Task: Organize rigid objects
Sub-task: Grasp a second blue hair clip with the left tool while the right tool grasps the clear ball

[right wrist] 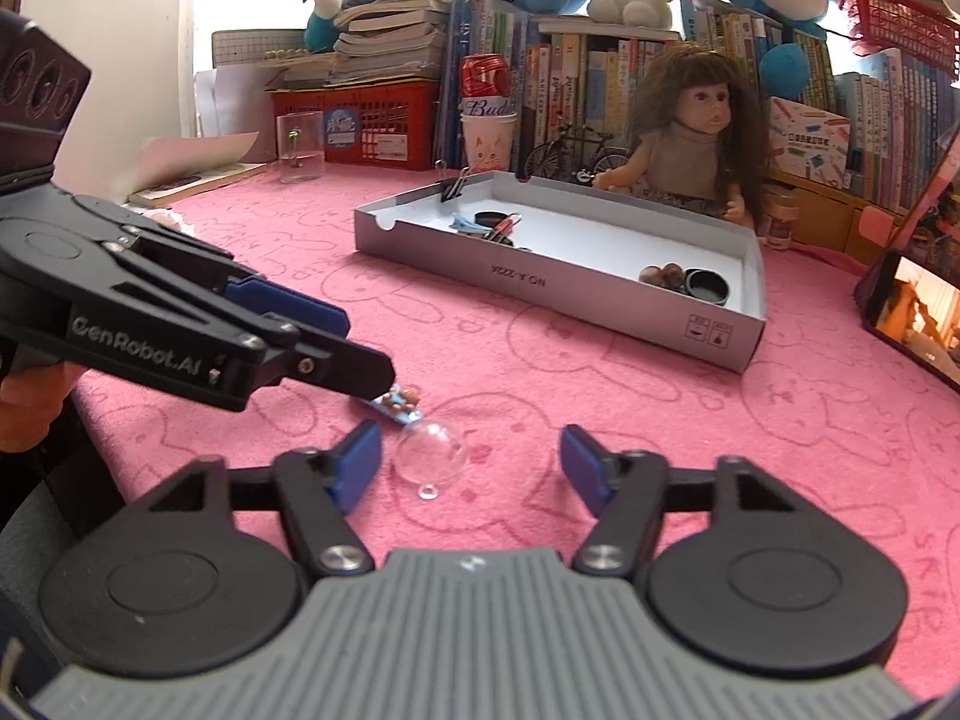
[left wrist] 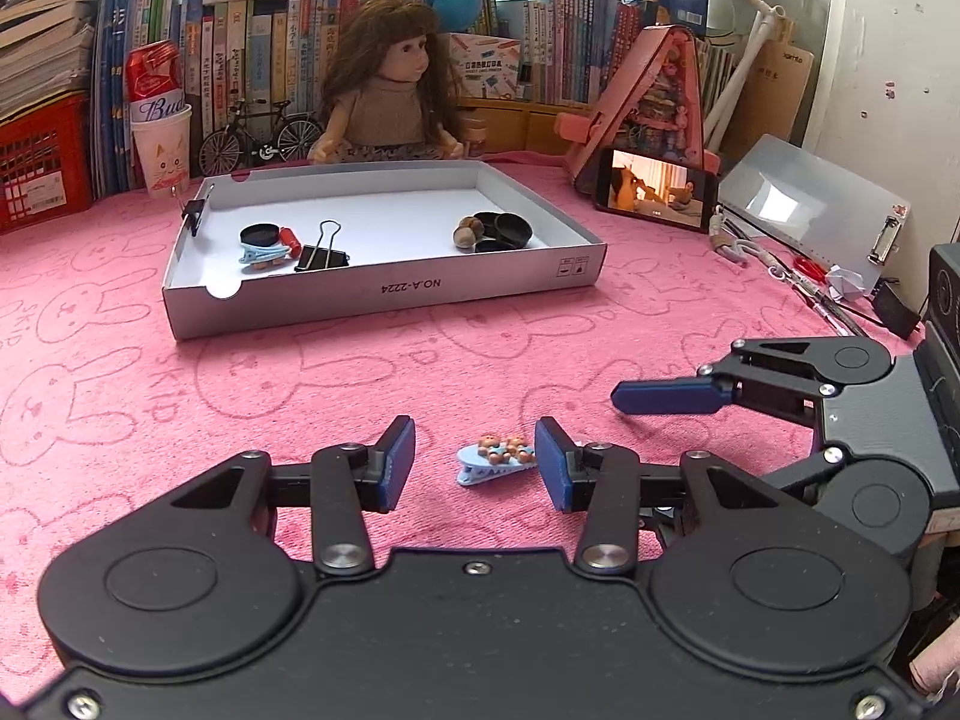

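A small blue hair clip (left wrist: 495, 459) with bear figures lies on the pink cloth between the fingers of my left gripper (left wrist: 474, 462). It sits by the right pad with a gap on the left, so the jaws stand open. In the right wrist view the hair clip (right wrist: 399, 405) lies just past the tips of the left gripper (right wrist: 363, 351). A clear glass ball (right wrist: 433, 456) rests between the fingers of my right gripper (right wrist: 471, 465), nearer the left pad and untouched; that gripper is open. A grey box tray (left wrist: 384, 294) holds a binder clip (left wrist: 321, 255) and black caps (left wrist: 510, 228).
A doll (left wrist: 390, 90) sits behind the tray, with a model bicycle (left wrist: 258, 132) and a cup holding a can (left wrist: 162, 144) at its left. A lit phone (left wrist: 657, 189), a clipboard (left wrist: 810, 198) and pens lie at the right. A glass jar (right wrist: 300, 147) stands far left.
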The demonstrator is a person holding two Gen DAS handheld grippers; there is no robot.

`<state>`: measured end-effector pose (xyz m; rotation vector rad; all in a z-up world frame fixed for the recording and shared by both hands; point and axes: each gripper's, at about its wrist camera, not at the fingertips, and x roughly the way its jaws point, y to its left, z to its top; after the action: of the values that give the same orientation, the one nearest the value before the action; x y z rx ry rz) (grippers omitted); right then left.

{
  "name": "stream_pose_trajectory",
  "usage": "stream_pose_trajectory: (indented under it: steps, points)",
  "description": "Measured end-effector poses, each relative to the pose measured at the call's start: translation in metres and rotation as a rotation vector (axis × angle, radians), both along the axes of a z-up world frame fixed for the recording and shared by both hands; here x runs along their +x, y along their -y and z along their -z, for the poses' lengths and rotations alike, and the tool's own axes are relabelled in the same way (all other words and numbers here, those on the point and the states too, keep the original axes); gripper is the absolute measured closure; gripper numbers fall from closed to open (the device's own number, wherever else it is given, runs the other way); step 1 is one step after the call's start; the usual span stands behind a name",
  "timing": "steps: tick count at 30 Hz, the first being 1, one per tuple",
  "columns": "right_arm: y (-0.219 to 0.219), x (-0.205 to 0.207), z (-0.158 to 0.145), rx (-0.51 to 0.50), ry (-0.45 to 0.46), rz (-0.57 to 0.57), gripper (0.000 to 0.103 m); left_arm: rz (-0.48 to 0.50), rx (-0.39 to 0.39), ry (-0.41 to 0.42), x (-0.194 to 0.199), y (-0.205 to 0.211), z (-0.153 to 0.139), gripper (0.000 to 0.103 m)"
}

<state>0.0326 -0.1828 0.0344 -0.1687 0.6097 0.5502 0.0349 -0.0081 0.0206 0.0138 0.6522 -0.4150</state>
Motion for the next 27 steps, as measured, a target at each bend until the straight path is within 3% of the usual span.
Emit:
stream_pose_trajectory:
  steps: [4, 10, 20, 27]
  points:
    - [-0.003, -0.003, 0.001, 0.002, -0.004, -0.028, 0.054, -0.005, 0.002, -0.002, 0.000, -0.001, 0.001, 0.061]
    - [-0.004, -0.005, 0.000, 0.012, -0.007, -0.027, 0.069, -0.004, 0.001, -0.002, 0.000, -0.001, 0.002, 0.061]
    - [0.010, 0.000, -0.001, 0.003, -0.003, 0.097, 0.070, -0.036, 0.023, 0.009, -0.003, 0.008, 0.005, 0.060]
    - [0.025, 0.001, -0.001, 0.009, -0.001, 0.176, 0.070, -0.067, 0.103, 0.076, -0.012, 0.030, 0.009, 0.057]
